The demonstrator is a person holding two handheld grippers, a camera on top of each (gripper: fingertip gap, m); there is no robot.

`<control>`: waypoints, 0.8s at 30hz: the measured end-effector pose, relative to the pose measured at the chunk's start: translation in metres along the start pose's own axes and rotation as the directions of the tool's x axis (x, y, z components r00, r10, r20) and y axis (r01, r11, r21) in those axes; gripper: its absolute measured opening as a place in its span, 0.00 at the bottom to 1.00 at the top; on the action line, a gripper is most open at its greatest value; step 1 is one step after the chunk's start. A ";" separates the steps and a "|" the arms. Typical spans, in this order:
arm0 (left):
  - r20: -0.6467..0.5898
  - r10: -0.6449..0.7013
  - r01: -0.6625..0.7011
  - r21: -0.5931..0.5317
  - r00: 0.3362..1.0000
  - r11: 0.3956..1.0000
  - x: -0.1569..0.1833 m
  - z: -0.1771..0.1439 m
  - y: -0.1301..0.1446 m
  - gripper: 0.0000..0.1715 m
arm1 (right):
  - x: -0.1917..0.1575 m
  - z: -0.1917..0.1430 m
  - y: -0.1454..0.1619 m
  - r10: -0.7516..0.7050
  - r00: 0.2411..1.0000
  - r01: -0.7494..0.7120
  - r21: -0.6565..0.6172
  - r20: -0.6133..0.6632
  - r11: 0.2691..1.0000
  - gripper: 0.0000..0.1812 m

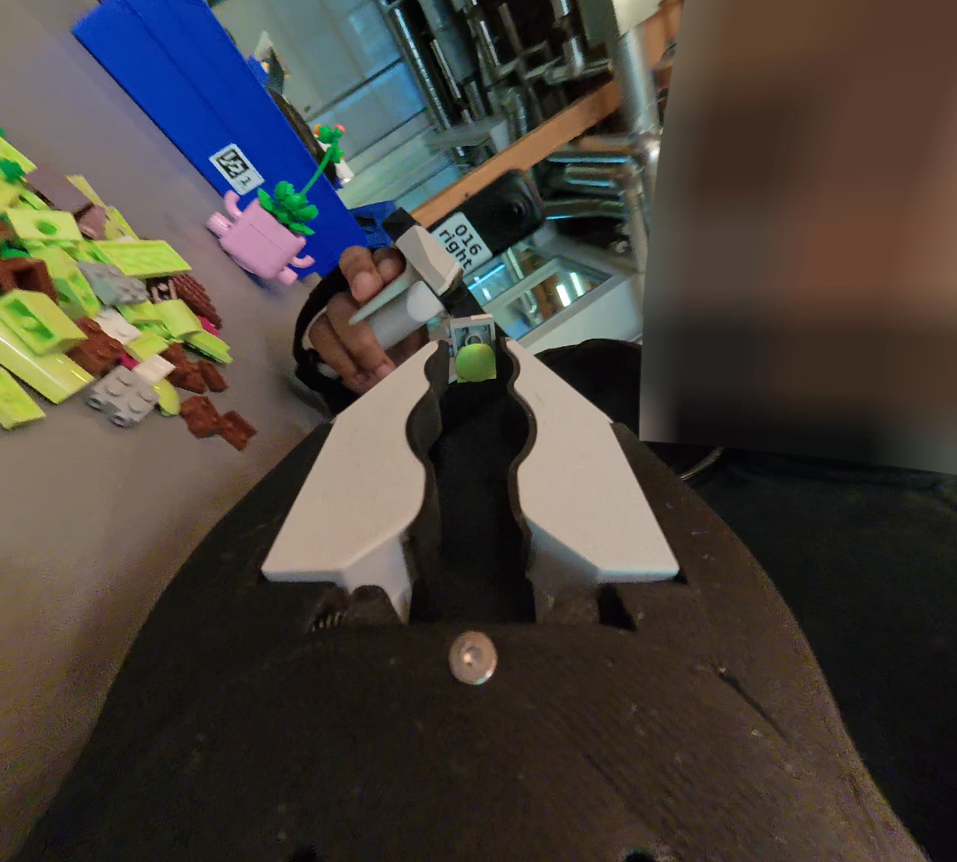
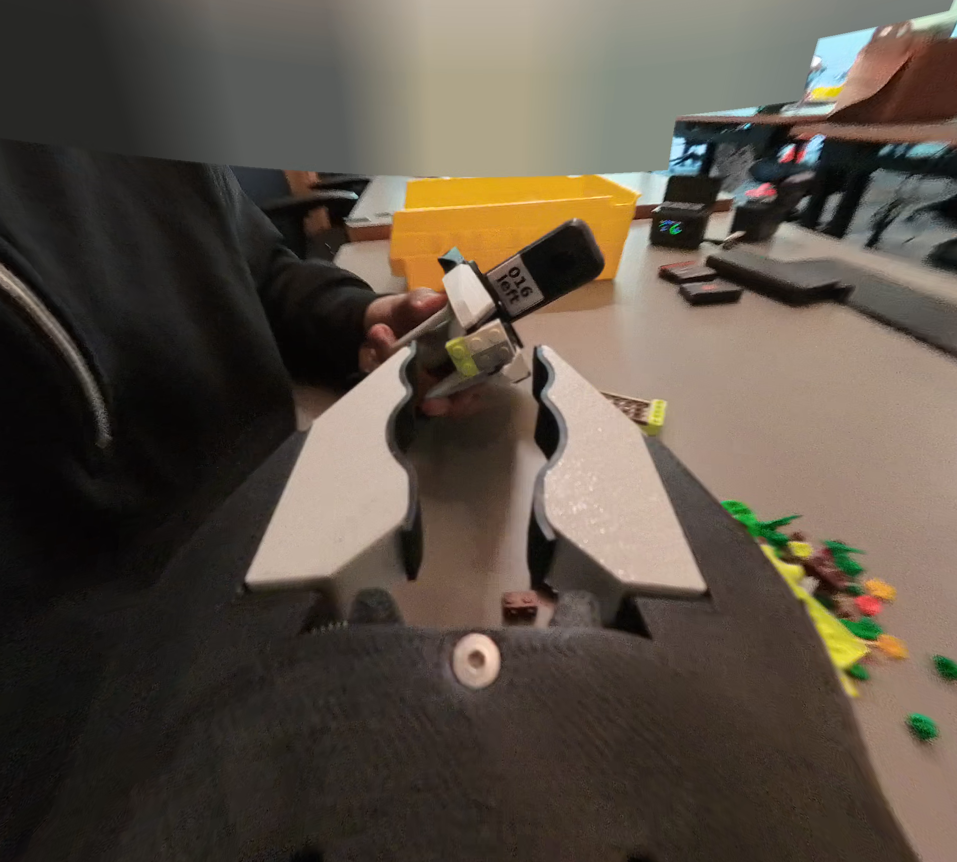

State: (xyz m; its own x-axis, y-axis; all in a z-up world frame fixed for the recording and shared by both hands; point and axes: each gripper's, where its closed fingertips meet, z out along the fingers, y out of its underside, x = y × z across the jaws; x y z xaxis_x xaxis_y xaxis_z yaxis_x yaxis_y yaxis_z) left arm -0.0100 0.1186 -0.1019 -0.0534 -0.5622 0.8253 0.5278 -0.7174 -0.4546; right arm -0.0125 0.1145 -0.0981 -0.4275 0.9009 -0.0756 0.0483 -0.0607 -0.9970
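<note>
The left gripper point(image 1: 472, 355) pinches a small assembly of toy bricks, a grey studded plate with a lime-green piece point(image 1: 475, 354), at its fingertips, held up in the air above the grey table point(image 1: 103, 500). From the right wrist view the same assembly point(image 2: 480, 351) sits clamped in that gripper, directly ahead of the right gripper point(image 2: 474, 360), whose white fingers point(image 2: 342, 485) stand spread with nothing between them (one small brown brick point(image 2: 519, 607) lies on the table at their base). Leftward on the table lies a heap of lime, brown and grey bricks point(image 1: 77, 309); beyond it stands a pink brick flowerpot with a green plant point(image 1: 264, 236), beside a blue bin point(image 1: 197, 96). A yellow plastic bin point(image 2: 507, 215) sits farther off.
</note>
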 end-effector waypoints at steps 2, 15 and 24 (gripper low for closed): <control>-0.029 -0.052 0.052 -0.009 0.998 0.999 0.001 0.002 0.003 0.09 | -0.003 0.002 0.002 -0.129 0.991 0.128 -0.034 -0.035 0.991 0.23; -0.041 -0.113 0.110 -0.066 0.993 0.992 -0.003 0.006 0.015 0.12 | -0.005 0.003 0.010 -0.299 0.951 0.288 -0.130 -0.080 0.949 0.13; -0.018 -0.125 0.123 -0.078 0.992 0.989 -0.006 0.006 0.017 0.09 | -0.005 0.002 0.012 -0.298 0.952 0.286 -0.144 -0.071 0.947 0.13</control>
State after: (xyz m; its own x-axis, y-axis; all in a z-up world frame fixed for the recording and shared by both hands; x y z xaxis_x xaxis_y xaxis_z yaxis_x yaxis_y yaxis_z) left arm 0.0042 0.1124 -0.1125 -0.1345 -0.4758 0.8692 0.4495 -0.8110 -0.3744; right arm -0.0116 0.1090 -0.1099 -0.3575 0.9061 0.2262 0.0534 0.2617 -0.9637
